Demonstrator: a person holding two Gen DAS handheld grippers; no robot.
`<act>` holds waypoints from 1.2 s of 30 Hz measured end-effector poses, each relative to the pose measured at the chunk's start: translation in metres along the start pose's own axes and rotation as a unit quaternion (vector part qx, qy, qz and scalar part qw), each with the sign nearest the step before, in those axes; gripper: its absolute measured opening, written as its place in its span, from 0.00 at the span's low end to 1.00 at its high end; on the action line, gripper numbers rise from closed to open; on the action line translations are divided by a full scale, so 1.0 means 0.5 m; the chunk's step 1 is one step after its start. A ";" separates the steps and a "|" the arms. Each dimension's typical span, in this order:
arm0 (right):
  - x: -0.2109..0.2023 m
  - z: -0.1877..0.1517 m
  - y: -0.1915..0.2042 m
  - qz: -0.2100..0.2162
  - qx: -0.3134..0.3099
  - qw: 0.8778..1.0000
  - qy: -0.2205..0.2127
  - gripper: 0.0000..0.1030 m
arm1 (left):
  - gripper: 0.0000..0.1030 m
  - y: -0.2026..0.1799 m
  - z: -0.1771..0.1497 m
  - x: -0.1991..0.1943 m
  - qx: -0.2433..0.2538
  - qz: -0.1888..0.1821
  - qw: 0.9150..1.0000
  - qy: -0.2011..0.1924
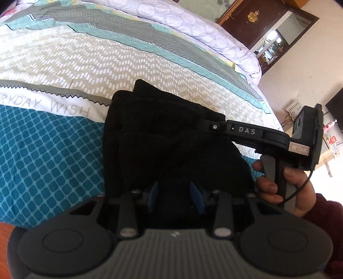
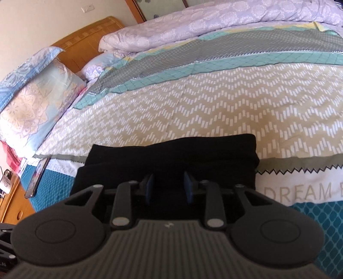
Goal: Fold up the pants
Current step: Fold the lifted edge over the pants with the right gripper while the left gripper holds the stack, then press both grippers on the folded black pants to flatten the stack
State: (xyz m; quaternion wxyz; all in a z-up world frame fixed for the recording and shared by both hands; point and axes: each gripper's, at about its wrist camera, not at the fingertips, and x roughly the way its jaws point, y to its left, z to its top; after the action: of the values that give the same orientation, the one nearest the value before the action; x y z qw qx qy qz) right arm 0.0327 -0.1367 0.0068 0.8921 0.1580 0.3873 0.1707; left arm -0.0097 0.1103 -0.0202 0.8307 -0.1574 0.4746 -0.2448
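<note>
The black pants point(image 1: 167, 137) lie folded into a compact stack on the patterned bedspread point(image 1: 107, 64). They also show in the right wrist view point(image 2: 171, 158). My left gripper point(image 1: 175, 197) is open, its blue pads just above the near edge of the pants, with nothing between them. My right gripper point(image 2: 168, 188) is open over the near edge of the stack. In the left wrist view the right gripper point(image 1: 211, 126) reaches in from the right, held by a hand point(image 1: 285, 188), its tip over the right side of the pants.
A lilac quilt point(image 2: 214, 28) is bunched at the far side of the bed. Pillows point(image 2: 38, 96) lie at the wooden headboard point(image 2: 85, 36). A phone point(image 2: 37, 176) lies at the bed's left edge. A dark cabinet point(image 1: 257, 19) stands beyond the bed.
</note>
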 end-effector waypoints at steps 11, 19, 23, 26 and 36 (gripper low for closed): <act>-0.128 -0.076 0.041 0.086 -0.014 0.996 -0.025 0.35 | 0.48 0.008 0.015 -0.046 0.001 0.000 1.000 -0.025; -0.089 -0.104 0.009 0.073 0.043 0.996 -0.009 0.34 | 0.48 0.021 -0.004 -0.010 -0.008 0.011 1.000 -0.007; -0.110 -0.102 0.023 0.070 0.036 0.997 -0.022 0.35 | 0.51 0.022 -0.004 -0.018 -0.010 0.006 1.000 -0.012; -0.145 -0.112 0.029 0.079 0.035 0.995 -0.040 0.38 | 0.72 0.031 -0.003 -0.026 -0.023 0.009 1.000 -0.015; -0.099 -0.153 0.027 0.119 0.036 0.992 0.030 0.37 | 0.84 0.077 -0.022 0.006 -0.072 0.005 0.997 0.013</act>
State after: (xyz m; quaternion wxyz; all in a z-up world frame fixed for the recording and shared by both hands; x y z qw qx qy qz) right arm -0.0584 -0.1343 -0.0059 0.8474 0.2300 0.3979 0.2658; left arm -0.0082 0.1403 -0.0471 0.8121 -0.2116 0.5026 -0.2076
